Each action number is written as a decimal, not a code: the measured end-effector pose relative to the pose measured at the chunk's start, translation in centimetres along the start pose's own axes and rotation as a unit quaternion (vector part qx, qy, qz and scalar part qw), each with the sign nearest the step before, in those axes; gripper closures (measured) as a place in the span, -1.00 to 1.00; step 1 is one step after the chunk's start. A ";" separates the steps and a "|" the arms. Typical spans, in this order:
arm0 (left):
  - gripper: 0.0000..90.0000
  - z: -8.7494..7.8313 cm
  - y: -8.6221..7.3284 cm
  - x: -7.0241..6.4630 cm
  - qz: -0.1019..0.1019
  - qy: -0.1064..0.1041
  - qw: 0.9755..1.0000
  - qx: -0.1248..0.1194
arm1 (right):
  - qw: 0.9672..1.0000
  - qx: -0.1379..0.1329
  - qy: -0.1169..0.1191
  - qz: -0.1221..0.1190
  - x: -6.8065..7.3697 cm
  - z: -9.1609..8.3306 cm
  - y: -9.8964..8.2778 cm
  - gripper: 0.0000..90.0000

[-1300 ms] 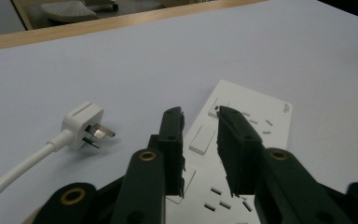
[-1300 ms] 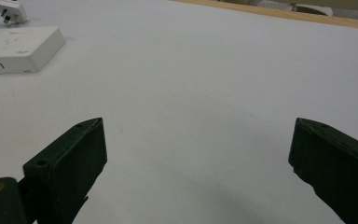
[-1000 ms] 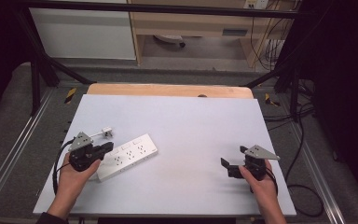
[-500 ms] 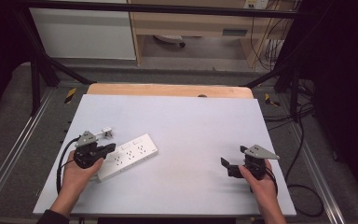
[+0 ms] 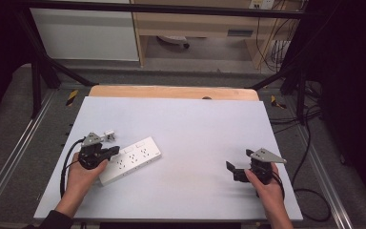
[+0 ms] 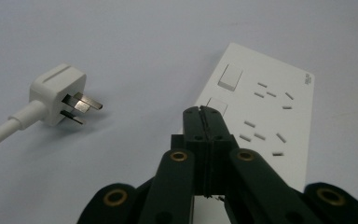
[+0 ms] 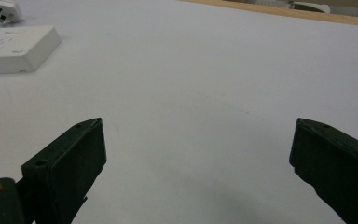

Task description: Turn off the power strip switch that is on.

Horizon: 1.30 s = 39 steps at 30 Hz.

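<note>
white power strip [image 6: 256, 116] lies right under the left gripper [image 6: 204, 111], its jaws clenched on nothing; right gripper [image 7: 198, 154] sits well apart, jaws released.

One power strip, one plug, two grippers on one table.
A single white power strip [image 5: 129, 160] lies on the table [image 5: 195, 124]; one white three-pin plug [image 6: 58, 95] rests beside it; two hand-held grippers, left gripper [image 5: 109, 151] and right gripper [image 5: 232, 170], one per hand.

We log: left claw [image 6: 204, 112] & right claw [image 7: 200, 154], matte black, brass-ringed screws, grey 3-cornered top plates, black cables; dark sleeve on our left arm.
</note>
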<state>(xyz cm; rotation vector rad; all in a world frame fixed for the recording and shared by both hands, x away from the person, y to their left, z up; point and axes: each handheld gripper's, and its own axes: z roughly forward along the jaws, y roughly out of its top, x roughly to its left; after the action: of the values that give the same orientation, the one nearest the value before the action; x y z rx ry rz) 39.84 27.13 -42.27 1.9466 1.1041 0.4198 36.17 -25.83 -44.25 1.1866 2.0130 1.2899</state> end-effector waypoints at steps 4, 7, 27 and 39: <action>1.00 0.2 0.0 0.0 0.001 0.001 1.000 0.006 | 1.000 0.000 -0.001 0.000 0.0 0.0 0.0 -0.91; 1.00 0.3 -0.1 -0.1 0.003 0.001 1.000 0.009 | 1.000 0.000 0.000 -0.001 0.0 0.0 0.0 -0.91; 1.00 0.7 -0.1 -0.3 0.019 0.004 1.000 0.021 | 1.000 0.001 0.002 -0.003 0.1 0.0 0.0 -0.90; 1.00 0.9 0.0 -0.4 0.023 0.006 0.999 0.023 | 1.000 0.001 0.002 -0.004 0.1 0.0 0.0 -0.90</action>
<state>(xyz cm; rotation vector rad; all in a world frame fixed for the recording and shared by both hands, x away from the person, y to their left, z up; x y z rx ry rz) 40.17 26.37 -42.76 2.0164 1.0866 0.4352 36.17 -25.75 -44.25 1.1774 2.0199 1.2882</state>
